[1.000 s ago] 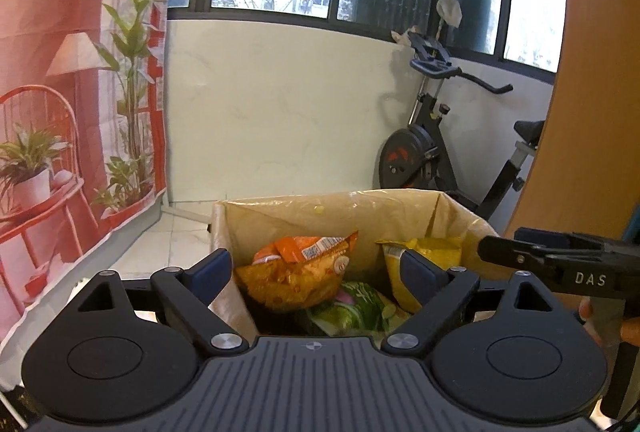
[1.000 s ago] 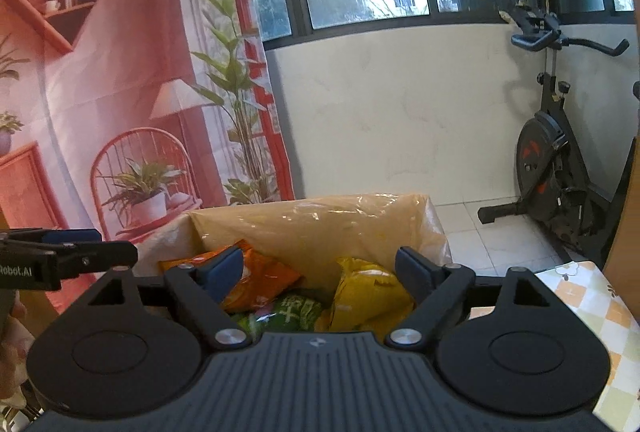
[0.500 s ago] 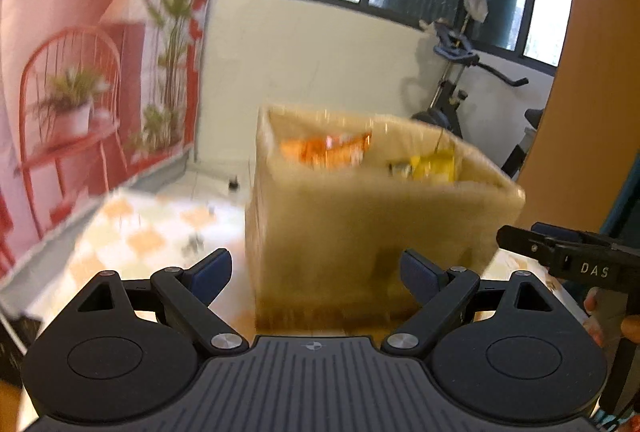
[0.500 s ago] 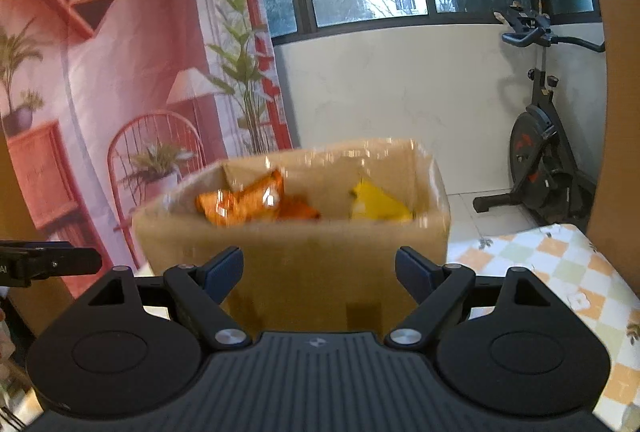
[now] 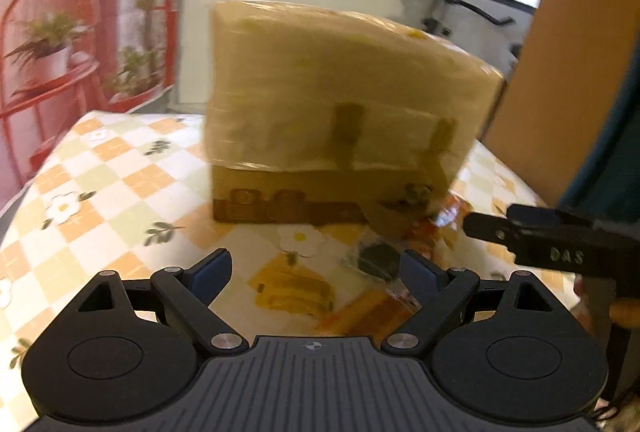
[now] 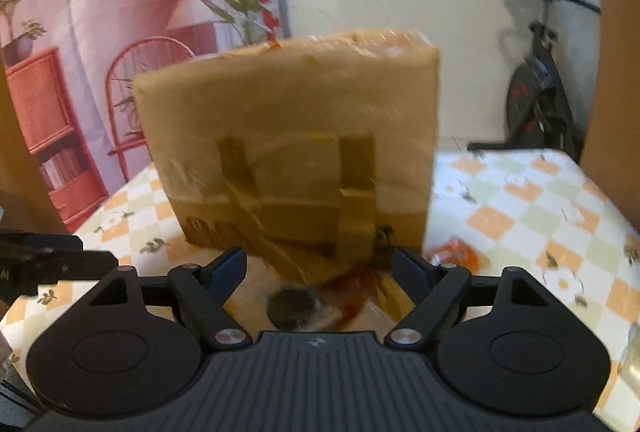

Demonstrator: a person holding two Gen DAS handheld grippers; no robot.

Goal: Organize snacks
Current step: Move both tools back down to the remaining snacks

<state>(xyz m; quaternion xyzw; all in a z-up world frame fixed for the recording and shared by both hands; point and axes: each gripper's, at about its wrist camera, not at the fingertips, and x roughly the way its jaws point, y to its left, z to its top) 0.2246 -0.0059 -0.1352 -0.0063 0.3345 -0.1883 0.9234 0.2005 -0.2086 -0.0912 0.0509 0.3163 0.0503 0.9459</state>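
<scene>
A tall cardboard box (image 5: 340,103) wrapped in clear film stands on the checked tablecloth (image 5: 100,183); its inside is hidden from this low angle. Loose snack packets lie in front of it: a yellow-orange one (image 5: 292,288), a clear one with a dark disc (image 6: 292,306) and a red-orange one (image 6: 456,252). My left gripper (image 5: 314,270) hangs open low over the yellow-orange packet, touching nothing. My right gripper (image 6: 318,270) is over the dark-disc packet. Its jaws are closing, and the pads do not press on anything.
The box (image 6: 288,135) fills the middle of the table. An exercise bike (image 6: 536,103) stands by the white wall at the back right. A red printed backdrop (image 6: 80,51) hangs on the left. An orange panel (image 5: 580,51) rises at the right.
Both grippers have dropped from above the box's open top to low in front of it. The snacks inside have gone out of sight and the packets on the table have come into view.
</scene>
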